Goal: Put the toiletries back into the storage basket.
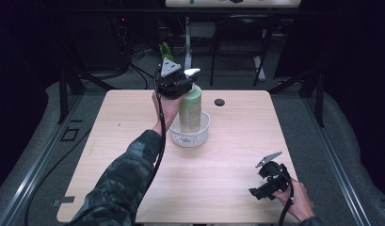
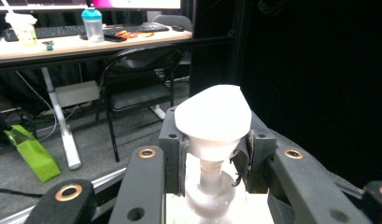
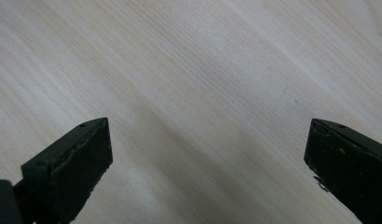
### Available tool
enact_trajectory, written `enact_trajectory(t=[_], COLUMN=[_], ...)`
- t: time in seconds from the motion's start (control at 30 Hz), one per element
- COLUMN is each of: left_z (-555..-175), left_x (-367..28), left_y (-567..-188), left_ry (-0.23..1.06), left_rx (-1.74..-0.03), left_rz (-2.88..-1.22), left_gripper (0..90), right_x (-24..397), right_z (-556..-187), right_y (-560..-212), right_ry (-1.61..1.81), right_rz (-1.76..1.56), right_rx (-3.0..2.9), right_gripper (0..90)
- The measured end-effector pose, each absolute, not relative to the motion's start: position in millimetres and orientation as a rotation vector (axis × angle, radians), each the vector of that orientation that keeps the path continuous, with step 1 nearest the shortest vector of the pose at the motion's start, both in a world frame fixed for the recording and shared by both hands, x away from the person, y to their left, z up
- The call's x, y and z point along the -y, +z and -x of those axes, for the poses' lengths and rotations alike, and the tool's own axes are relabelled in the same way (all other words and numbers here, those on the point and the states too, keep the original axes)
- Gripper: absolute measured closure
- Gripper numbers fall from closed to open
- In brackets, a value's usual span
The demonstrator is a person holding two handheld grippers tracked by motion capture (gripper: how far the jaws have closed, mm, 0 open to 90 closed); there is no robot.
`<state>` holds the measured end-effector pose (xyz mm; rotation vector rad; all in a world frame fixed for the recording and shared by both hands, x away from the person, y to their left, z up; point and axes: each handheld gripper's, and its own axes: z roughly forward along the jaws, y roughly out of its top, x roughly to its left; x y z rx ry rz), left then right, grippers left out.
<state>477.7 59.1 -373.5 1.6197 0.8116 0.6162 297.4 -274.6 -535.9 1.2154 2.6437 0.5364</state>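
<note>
A pale green pump bottle (image 1: 190, 108) with a white pump head (image 1: 192, 72) stands upright in a white mesh basket (image 1: 190, 134) at the table's middle. My left gripper (image 1: 177, 87) is at the bottle's top, shut on the pump neck. In the left gripper view the white pump head (image 2: 213, 116) sits between my two pads (image 2: 172, 154), which press on its collar. My right gripper (image 1: 260, 189) rests low near the table's front right edge, open, with bare wood (image 3: 202, 93) between its fingers (image 3: 81, 163).
A small dark round spot (image 1: 220, 102) lies on the wooden table (image 1: 133, 179) behind the basket. Beyond the table are a black chair (image 2: 137, 79), a desk with a bottle (image 2: 92, 23) and a green bag (image 2: 32, 151) on the floor.
</note>
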Motion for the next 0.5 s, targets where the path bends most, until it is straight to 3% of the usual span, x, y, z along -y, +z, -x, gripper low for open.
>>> enact_trajectory(t=[0.5], left_z=[-474], left_x=[-61], left_y=[-385], left_ry=[0.63], left_rx=[-0.823], left_rz=[-1.625], left_gripper=[67.2], right_x=[274], right_z=[-297], right_y=[-536], right_ry=[0.538], right_rz=[-1.223], right_rx=[-2.647], right_gripper=[0.5])
